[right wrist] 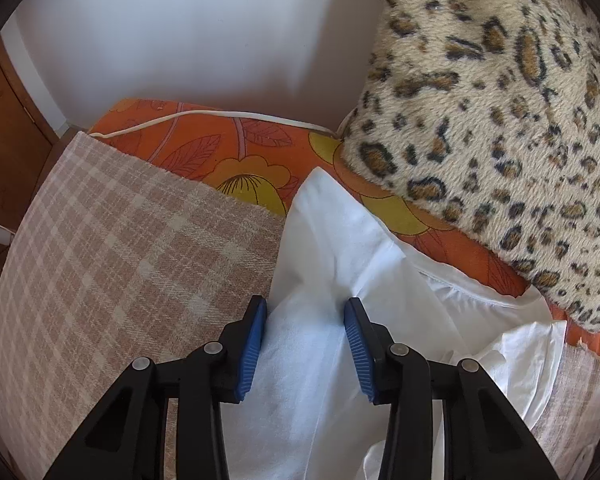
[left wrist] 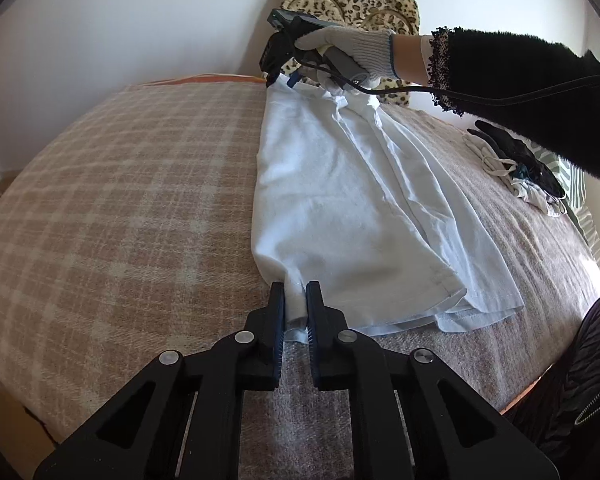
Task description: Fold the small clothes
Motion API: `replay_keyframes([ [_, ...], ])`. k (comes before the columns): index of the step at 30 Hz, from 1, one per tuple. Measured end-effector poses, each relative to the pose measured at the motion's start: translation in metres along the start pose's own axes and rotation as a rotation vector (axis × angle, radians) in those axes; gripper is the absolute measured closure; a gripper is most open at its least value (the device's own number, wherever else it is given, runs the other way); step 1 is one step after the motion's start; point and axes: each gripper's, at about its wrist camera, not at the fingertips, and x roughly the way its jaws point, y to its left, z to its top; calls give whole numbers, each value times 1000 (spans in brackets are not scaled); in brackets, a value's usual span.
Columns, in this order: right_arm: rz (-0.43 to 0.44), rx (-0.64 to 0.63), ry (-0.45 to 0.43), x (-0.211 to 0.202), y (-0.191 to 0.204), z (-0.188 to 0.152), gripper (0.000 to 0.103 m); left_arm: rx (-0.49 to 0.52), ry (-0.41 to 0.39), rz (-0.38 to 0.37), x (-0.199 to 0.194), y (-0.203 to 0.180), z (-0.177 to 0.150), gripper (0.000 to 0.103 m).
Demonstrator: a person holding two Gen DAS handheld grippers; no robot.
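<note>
A white garment (left wrist: pixel 340 200) lies lengthwise on the checked beige blanket (left wrist: pixel 120 200), folded along its left side. My left gripper (left wrist: pixel 296 300) is shut on the garment's near corner at the hem. My right gripper (left wrist: pixel 280 78) is at the garment's far end, held by a gloved hand. In the right wrist view the right gripper (right wrist: pixel 305 312) stands open, its blue pads (right wrist: pixel 252 344) on either side of the white garment (right wrist: pixel 312 280), over the fold near the far corner.
A leopard-print cushion (right wrist: pixel 500 120) leans on the wall at the bed's far end, on an orange flowered sheet (right wrist: pixel 220 152). A pile of small clothes (left wrist: pixel 516 168) lies at the right. A white cord (right wrist: pixel 204 116) runs along the sheet.
</note>
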Motion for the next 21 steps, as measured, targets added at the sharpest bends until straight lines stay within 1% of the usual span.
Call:
replay_keyframes([
  [1,-6,9,-1,-1,-1,0,70,-34,-2,-24,-1,5,0,96],
  [2,-14,17,-2,-2,-3,0,74,-75,-1,-48,-1,9,-1,96],
  [3,-18,24,-5,-4,-7,0,82,-111,-3,-59,-3,16,-1,96],
  [4,-17,32,-8,-6,-9,0,87,-140,-12,-61,-6,22,-1,97],
  [5,-1,48,-9,-8,-12,0,99,-168,-20,-62,-10,28,-3,97],
  [6,22,68,-12,-11,-16,2,100,-191,-25,-63,-13,33,-4,97],
  [7,44,87,-21,-14,-19,3,101,-200,-27,-62,-14,35,-5,99],
  [9,72,100,-33,-17,-20,6,101,-208,-36,-55,-16,36,-6,99],
  [11,60,86,-34,-14,-16,7,101,-221,-40,-41,-16,36,-7,99],
  [12,54,83,-28,-10,-14,6,101,-228,-37,-26,-16,37,-6,97],
  [14,30,58,-16,-2,-6,6,100,-229,-37,10,-17,33,-1,89],
  [15,26,39,-16,-2,-3,6,95,-228,-54,10,-19,32,2,88],
  [17,27,7,-10,-5,3,8,74,-201,-77,9,-22,26,8,77],
  [18,22,-2,-17,-8,8,9,59,-174,-71,6,-19,20,10,74],
  [19,18,-12,-25,-10,9,9,57,-148,-52,1,-13,15,13,71],
  [21,6,-44,-14,-13,15,12,59,-133,-4,9,1,9,13,71],
])
